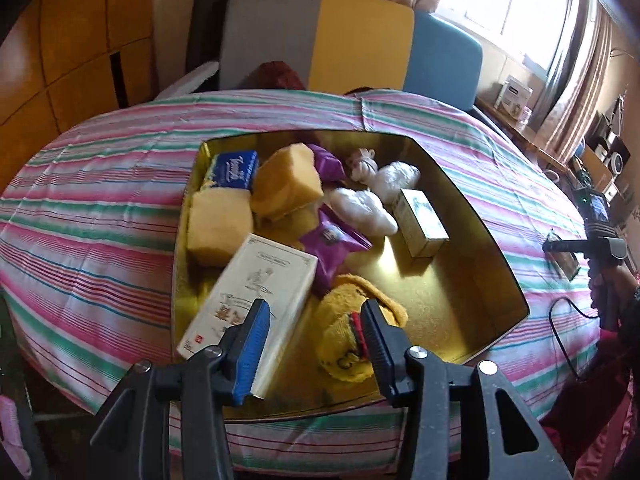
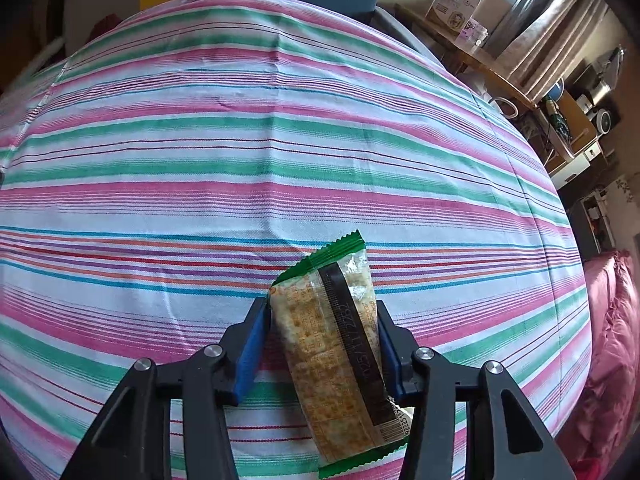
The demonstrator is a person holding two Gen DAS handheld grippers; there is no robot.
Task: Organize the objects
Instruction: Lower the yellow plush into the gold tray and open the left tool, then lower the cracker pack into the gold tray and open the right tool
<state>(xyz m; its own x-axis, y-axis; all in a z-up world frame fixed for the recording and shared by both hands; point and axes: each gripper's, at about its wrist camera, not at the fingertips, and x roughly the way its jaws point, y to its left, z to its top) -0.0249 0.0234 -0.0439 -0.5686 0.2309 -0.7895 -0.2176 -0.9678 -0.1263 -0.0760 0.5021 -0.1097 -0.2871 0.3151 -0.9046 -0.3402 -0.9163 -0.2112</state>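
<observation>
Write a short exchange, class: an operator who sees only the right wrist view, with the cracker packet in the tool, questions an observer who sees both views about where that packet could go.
Operator: My right tool grips the cracker packet over the striped cloth. Is there a container anywhere?
Observer: Yes, an open gold tin sits on the cloth, already holding yellow sponges and purple packets, among other things.
Operator: Is the left tool busy?
Observer: No, the left tool is open over the tin's near end, with a white box by one finger and a yellow plush toy by the other.
</observation>
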